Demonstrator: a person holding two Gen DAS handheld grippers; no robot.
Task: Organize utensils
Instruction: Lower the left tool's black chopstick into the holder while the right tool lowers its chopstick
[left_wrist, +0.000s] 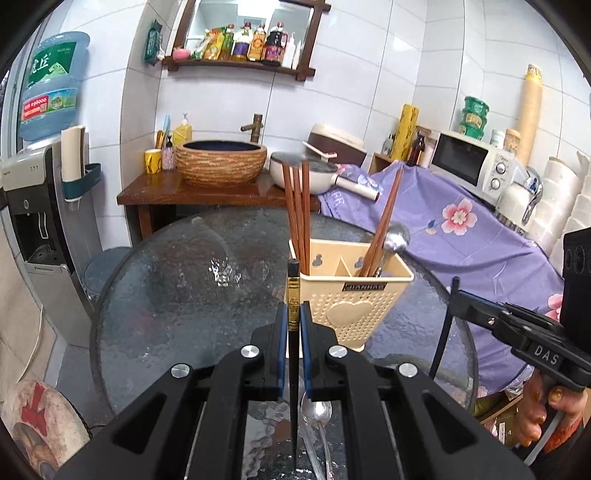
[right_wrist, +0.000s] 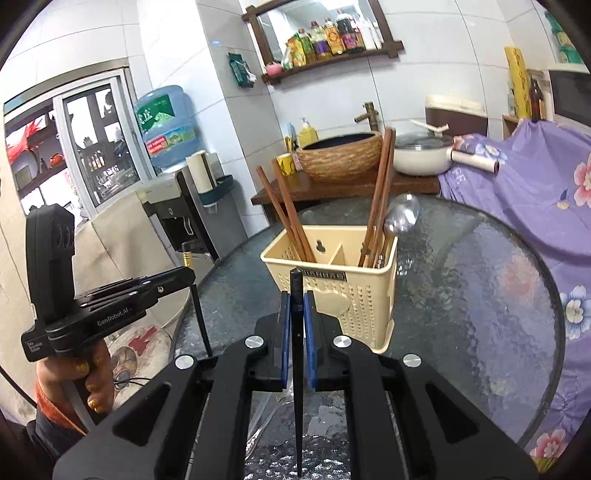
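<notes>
Left hand-held gripper (left_wrist: 292, 325) is clamped on an upright black chopstick (left_wrist: 293, 354); right hand-held gripper (right_wrist: 296, 314) is clamped on another (right_wrist: 297, 369). A spoon (left_wrist: 316, 413) lies on the glass worktop (left_wrist: 177, 295). Beyond stands the beige holder (left_wrist: 351, 295) with brown chopsticks (left_wrist: 297, 214).

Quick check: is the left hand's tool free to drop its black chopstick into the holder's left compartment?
Probably yes. The left tool grips a black chopstick upright just in front of the holder. Its left compartment holds only brown chopsticks standing at one side, and nothing lies between.
</notes>
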